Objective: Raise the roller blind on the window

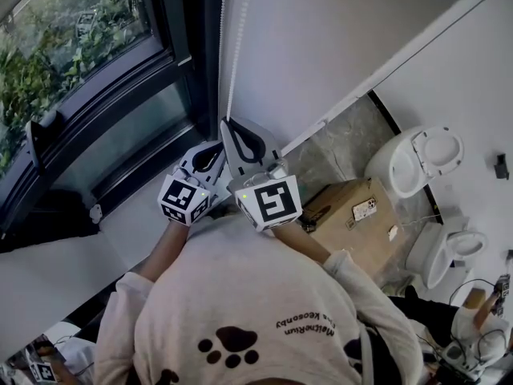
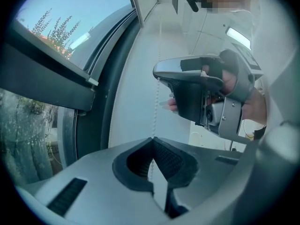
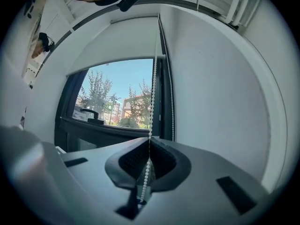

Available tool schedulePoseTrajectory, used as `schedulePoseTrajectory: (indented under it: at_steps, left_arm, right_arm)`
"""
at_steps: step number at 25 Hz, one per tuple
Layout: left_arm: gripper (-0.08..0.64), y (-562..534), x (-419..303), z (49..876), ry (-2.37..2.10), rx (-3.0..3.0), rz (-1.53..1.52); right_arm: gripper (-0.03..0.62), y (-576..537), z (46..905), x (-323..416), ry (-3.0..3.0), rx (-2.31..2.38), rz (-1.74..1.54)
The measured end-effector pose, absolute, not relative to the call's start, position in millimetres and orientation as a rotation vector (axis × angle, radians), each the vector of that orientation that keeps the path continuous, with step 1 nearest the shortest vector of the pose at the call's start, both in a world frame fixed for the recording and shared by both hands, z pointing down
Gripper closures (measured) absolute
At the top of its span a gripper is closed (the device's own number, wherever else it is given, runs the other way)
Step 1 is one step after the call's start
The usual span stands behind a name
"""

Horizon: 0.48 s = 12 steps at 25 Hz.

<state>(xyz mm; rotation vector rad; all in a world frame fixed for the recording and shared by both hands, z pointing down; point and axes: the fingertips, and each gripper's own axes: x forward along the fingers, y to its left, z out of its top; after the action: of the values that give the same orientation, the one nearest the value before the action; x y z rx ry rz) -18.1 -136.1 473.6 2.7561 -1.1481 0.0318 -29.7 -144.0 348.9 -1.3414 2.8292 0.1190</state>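
A white bead chain (image 1: 233, 46) hangs down the white wall beside the dark-framed window (image 1: 96, 95). My right gripper (image 1: 230, 127) is shut on one strand of it, and the beads run up from between its jaws (image 3: 149, 138). Just below and to the left, my left gripper (image 1: 213, 152) is shut on a strand too, with the chain (image 2: 158, 86) rising from its closed jaws (image 2: 151, 138). The right gripper (image 2: 201, 93), held by a hand, shows above in the left gripper view. The white roller blind (image 3: 117, 41) covers the top part of the window (image 3: 117, 97).
A white sill (image 1: 140, 223) runs under the window, which has a black handle (image 3: 89, 112). To the right on the floor stand a cardboard box (image 1: 353, 211) and two white toilets (image 1: 417, 163). The white wall (image 3: 215, 102) lies close on the right.
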Motion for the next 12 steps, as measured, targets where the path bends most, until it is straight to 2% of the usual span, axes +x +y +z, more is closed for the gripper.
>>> schedulePoseTrajectory:
  at_steps: [12]
  left_arm:
    - [0.552,-128.9,-24.7,526.0,-1.145,2.707,0.183]
  right_arm:
    - [0.58,-143.0,399.1,-35.2,2.903,-1.343,0.095]
